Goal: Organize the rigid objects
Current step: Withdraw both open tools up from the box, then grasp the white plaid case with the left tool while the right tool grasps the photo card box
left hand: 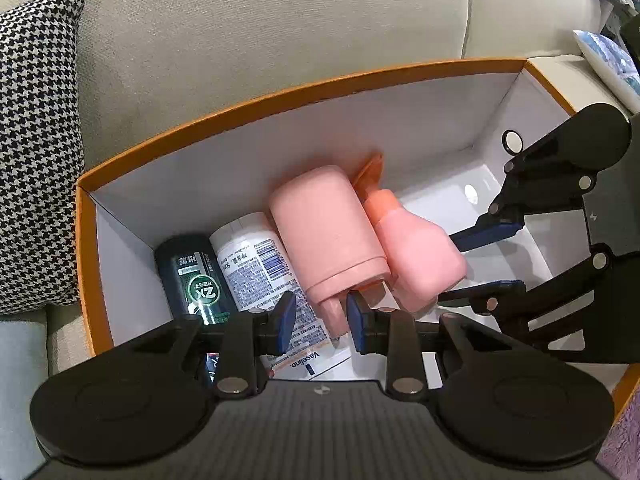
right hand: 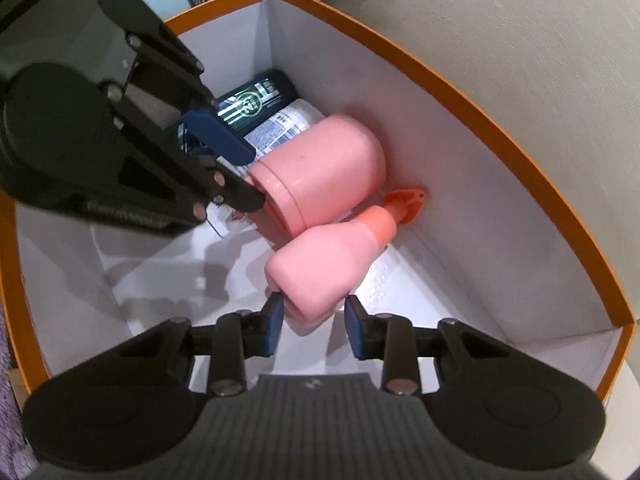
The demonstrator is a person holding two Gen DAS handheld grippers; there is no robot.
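Observation:
An orange-rimmed box [left hand: 280,92] with white inside walls holds several items lying side by side: a dark green bottle [left hand: 194,276], a white Vaseline bottle [left hand: 260,268], a large pink container [left hand: 324,236] and a pink pump bottle [left hand: 420,260] with an orange pump. My left gripper [left hand: 322,322] is open, its pads on either side of the large pink container's cap end. My right gripper [right hand: 314,326] is open around the base of the pink pump bottle [right hand: 324,268], pads close to it. The large pink container [right hand: 320,168] lies beside it.
The box [right hand: 480,92] sits on a beige sofa [left hand: 280,20]. A houndstooth cushion [left hand: 36,140] lies left of the box. The right part of the box floor [right hand: 420,300] is bare white.

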